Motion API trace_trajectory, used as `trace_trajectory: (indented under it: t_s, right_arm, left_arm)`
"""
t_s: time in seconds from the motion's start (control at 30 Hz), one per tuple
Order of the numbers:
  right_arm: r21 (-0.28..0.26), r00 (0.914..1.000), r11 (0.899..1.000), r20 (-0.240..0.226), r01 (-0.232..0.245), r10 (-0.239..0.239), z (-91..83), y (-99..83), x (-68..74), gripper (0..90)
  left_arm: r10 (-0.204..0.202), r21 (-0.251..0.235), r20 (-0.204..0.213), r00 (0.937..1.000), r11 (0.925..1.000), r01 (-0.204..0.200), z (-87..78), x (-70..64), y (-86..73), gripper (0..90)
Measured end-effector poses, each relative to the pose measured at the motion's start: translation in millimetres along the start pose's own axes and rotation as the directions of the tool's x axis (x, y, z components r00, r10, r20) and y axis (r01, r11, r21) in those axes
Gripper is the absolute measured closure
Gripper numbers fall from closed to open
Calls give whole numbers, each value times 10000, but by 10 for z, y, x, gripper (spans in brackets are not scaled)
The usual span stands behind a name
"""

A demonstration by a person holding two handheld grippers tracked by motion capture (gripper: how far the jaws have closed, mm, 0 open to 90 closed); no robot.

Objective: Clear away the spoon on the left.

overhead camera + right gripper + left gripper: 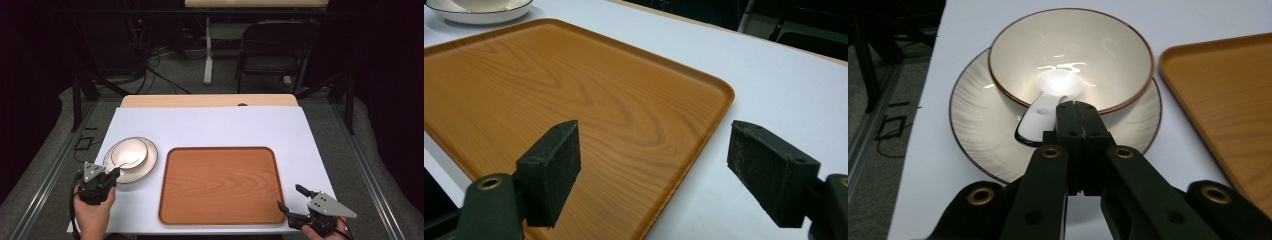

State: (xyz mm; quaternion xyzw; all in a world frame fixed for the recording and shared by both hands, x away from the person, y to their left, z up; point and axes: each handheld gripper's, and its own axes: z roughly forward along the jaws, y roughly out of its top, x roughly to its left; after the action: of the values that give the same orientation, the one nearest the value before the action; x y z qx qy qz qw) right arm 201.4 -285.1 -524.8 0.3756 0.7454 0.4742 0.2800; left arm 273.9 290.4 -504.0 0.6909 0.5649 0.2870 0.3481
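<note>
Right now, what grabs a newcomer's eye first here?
The big wooden tray lying bare mid-table. Left of it, a cream bowl sits on a plate with a white spoon inside, and the left tool is shut by the spoon's handle. The right tool gapes open at the tray's near right corner.

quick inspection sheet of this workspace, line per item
surface: white table top, bare around the dishes.
job's things: bowl sits on plate; white spoon lies in the bowl, handle over its rim; wooden tray beside them, nothing on it.
clutter: nothing seen.
grippers: left tongs shut, beside the spoon handle; right tongs open over the tray's corner.
cables: a tangle on the floor behind the table.
surroundings: dark room, folding chair.
</note>
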Motion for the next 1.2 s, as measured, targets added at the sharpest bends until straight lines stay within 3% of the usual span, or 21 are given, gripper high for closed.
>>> trace_trajectory:
  t_s: [0.3, 0.7, 0.97, 1.2]
  right_arm:
    - [4, 10000, 10000, 5, -5, 5, 0, 0, 0, 208]
    - [24, 10000, 10000, 8, -26, 26, 4, -1, -4, 207]
    - [29, 10000, 10000, -2, -25, 25, 4, -1, -5, 207]
    - [35, 10000, 10000, -2, -22, 22, 4, -1, -6, 207]
  left_arm:
    - [-530, -373, -632, 9966, 9980, 507, 109, 224, 45, 900]
    - [-840, -548, -951, 9919, 9954, 790, 302, 374, 187, 900]
    - [-1171, -531, -992, 9882, 9923, 1123, 429, 440, 233, 900]
    - [-1467, -616, -851, 9855, 9880, 1417, 432, 444, 236, 894]
